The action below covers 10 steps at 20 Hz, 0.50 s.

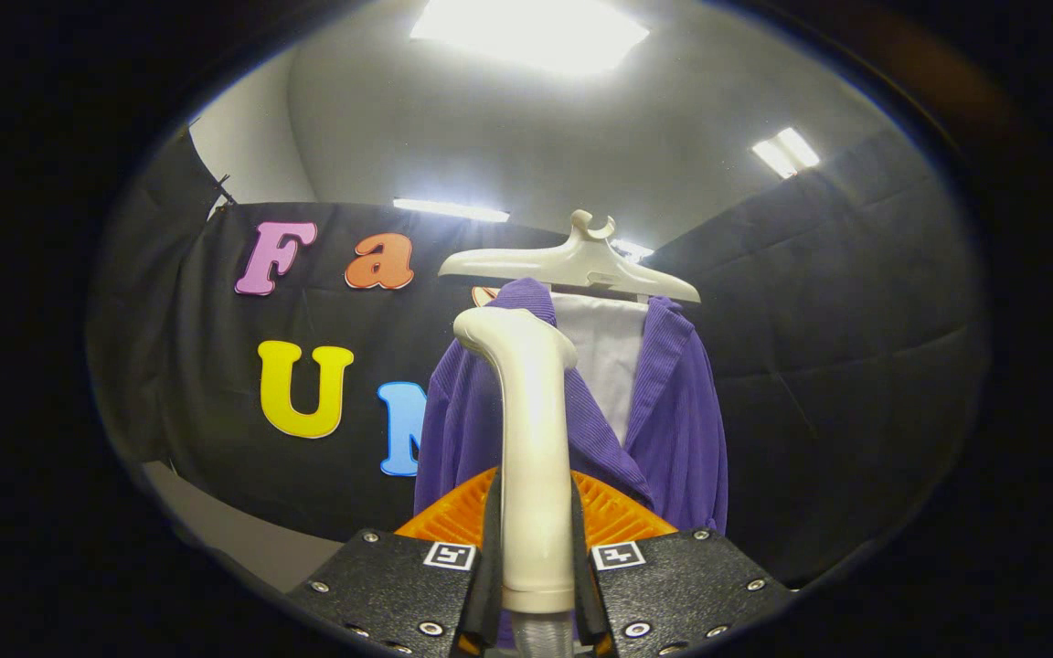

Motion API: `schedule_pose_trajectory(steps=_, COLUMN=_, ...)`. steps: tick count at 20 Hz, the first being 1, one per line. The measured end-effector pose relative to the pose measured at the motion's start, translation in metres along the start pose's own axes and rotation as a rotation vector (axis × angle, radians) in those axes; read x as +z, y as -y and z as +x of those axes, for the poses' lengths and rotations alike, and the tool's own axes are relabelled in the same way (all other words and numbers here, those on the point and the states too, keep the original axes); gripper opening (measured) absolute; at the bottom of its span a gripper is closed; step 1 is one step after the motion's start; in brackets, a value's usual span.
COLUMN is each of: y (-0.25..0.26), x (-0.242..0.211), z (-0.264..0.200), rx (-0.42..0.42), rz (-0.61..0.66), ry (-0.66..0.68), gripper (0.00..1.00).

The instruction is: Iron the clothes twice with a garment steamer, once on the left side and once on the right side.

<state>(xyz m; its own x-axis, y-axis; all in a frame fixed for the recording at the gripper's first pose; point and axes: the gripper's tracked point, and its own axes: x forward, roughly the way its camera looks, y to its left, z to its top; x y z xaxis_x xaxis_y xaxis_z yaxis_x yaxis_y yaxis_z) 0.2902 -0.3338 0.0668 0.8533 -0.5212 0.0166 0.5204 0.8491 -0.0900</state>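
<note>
Gripper [536, 557]: fingers clamped on the steamer handle.
Steamer handle [531, 439]: upright between the fingers, head near the collar.
Purple corduroy jacket [673, 429]: on a white hanger [572, 265], beyond the fingers.

The claw [536, 548] has no free gap: both fingers press on the steamer [531, 439] handle, which rises straight ahead between them and blocks the middle. Just beyond its head hangs the jacket [673, 420] on a hanger [572, 265], closing the way forward and to the right. To the left of the jacket there is open room up to the wall [216, 439]. Above the hanger it is open up to the ceiling [490, 119].
</note>
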Motion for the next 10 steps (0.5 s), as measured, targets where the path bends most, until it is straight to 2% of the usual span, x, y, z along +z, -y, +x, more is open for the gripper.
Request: schedule_pose_trajectory(steps=10, y=0.006, x=-0.072, z=-0.03, rx=-0.005, rz=0.01, ry=-0.095, gripper=0.32)
